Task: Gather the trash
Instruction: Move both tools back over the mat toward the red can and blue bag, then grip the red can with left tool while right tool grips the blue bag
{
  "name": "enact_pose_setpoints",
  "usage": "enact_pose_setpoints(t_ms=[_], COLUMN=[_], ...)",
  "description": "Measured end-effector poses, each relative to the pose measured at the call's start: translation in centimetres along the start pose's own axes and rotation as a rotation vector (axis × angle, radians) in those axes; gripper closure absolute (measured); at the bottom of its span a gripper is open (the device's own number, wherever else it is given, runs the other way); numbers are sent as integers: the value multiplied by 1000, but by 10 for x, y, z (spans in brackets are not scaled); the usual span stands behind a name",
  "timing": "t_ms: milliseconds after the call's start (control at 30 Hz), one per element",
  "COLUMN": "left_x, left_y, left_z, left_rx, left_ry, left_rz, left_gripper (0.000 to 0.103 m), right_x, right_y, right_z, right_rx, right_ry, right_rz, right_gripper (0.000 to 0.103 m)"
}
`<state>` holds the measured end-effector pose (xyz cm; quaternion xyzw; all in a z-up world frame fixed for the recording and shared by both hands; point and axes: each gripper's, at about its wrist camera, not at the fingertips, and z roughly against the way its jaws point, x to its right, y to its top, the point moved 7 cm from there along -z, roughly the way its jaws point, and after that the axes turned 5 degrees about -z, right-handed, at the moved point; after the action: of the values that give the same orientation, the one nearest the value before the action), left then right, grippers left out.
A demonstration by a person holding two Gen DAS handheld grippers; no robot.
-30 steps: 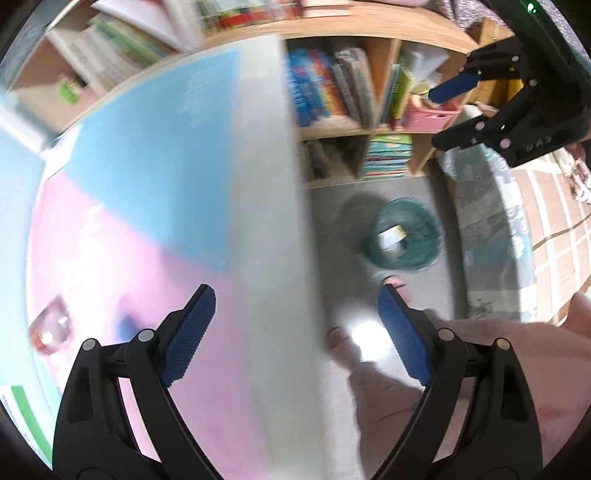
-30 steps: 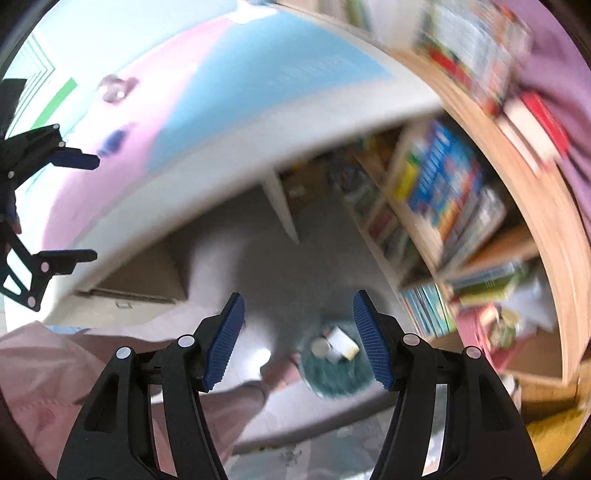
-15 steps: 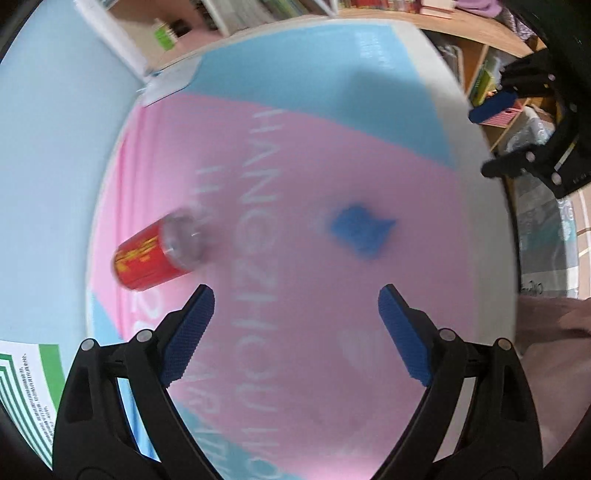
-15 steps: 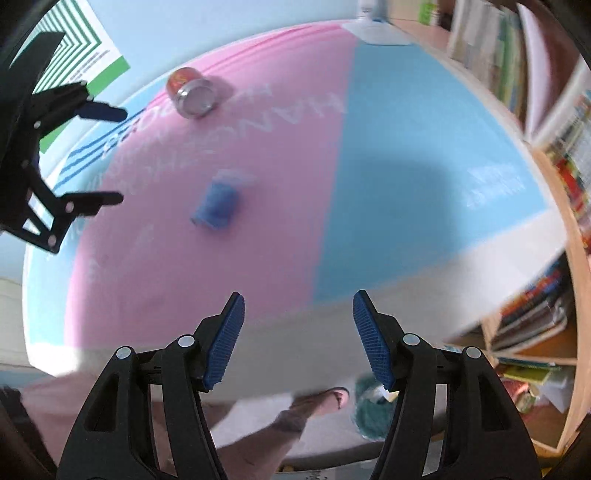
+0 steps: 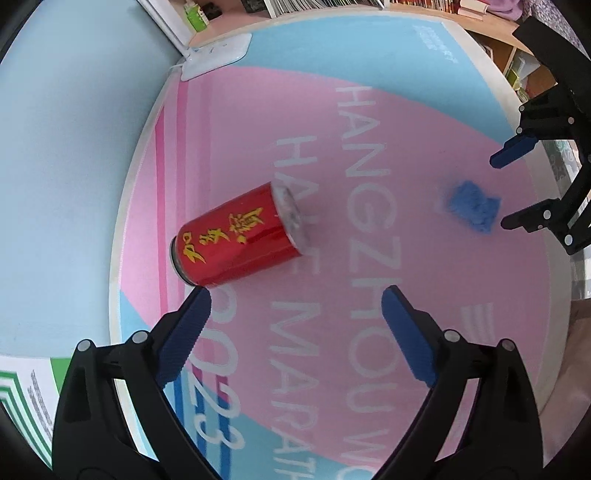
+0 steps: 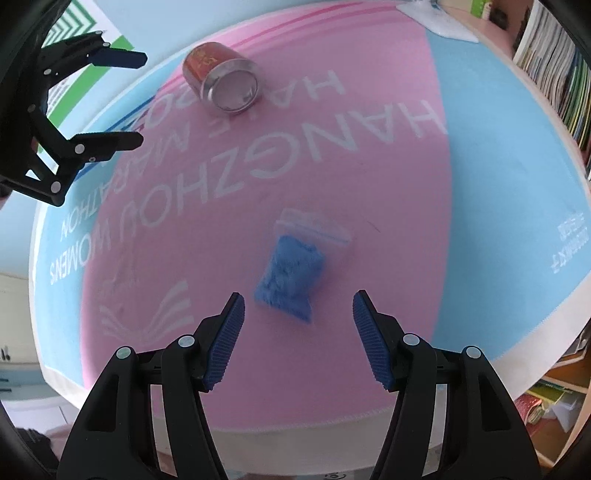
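Note:
A red drink can point(image 5: 236, 244) lies on its side on the pink and blue table cloth point(image 5: 388, 122); it also shows in the right wrist view point(image 6: 221, 83). A small clear bag of blue stuff point(image 6: 295, 273) lies nearer the table's edge, also in the left wrist view point(image 5: 471, 209). My left gripper point(image 5: 295, 299) is open and empty, just short of the can. My right gripper point(image 6: 298, 306) is open and empty, its fingertips either side of the bag's near end, a little above the cloth.
A white flat device point(image 5: 216, 61) lies at the table's far corner. Bookshelves point(image 6: 554, 74) stand beyond the far side. The table edge point(image 6: 332, 428) is just under the right gripper. A green and white poster point(image 6: 74, 22) is on the wall.
Both grippers swung from the floor and the green bin back over the table. The left one closed in on the can, the right one on the blue bag.

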<state>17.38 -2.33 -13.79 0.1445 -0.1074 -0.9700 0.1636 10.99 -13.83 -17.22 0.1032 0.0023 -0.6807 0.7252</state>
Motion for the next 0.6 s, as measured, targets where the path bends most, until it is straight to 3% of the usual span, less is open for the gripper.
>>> enact_pose_setpoints(t_ms=[333, 533, 600], left_x=[-30, -41, -42], left_y=[5, 15, 19], left_z=[-45, -56, -58], left_rx=[10, 43, 46], left_ry=[-10, 64, 78], left_rz=[-61, -159, -195], left_gripper=[8, 7, 7], right_x=[-1, -3, -3], right_y=[5, 11, 13], right_z=[-27, -32, -32], right_rx=[-6, 25, 28], right_ry=[-40, -79, -91], right_rz=[-89, -63, -50], right_gripper=[42, 43, 48])
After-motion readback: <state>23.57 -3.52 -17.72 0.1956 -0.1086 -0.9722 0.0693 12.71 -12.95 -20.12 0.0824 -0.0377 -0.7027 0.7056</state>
